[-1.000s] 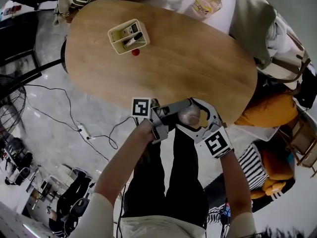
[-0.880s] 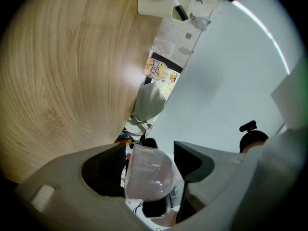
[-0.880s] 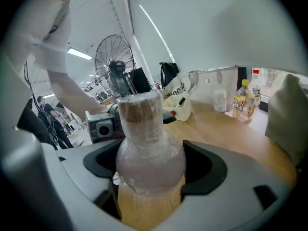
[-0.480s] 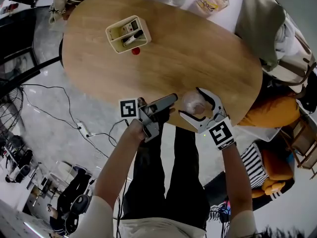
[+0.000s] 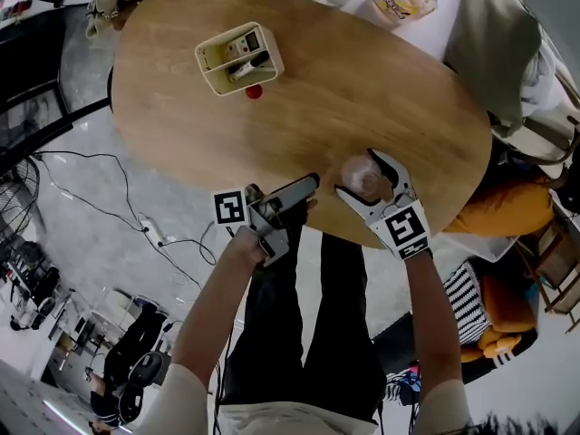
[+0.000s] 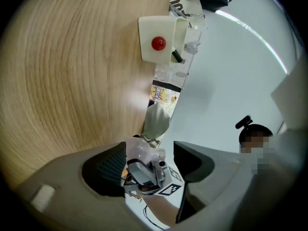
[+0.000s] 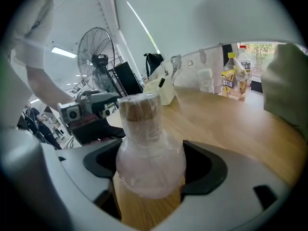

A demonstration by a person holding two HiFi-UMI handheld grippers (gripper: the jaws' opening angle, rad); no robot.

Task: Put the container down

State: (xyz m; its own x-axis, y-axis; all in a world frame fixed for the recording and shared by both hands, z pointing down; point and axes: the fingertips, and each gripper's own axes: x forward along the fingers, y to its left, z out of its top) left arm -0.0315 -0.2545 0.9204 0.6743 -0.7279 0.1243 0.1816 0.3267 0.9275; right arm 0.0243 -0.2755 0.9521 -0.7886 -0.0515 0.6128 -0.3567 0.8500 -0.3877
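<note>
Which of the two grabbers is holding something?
The right gripper: its jaws are closed on the wrapped container. The left gripper has its jaws apart with nothing between them.

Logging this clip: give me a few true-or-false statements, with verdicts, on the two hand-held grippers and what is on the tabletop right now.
1. The right hand-held gripper is shut on the wrapped container. True.
2. The left hand-held gripper also grips the container. False: its jaws stand apart and hold nothing.
3. A cream organiser box stands on the wooden table. True.
4. The small red thing lies inside the box. False: it lies on the table beside the box.
</note>
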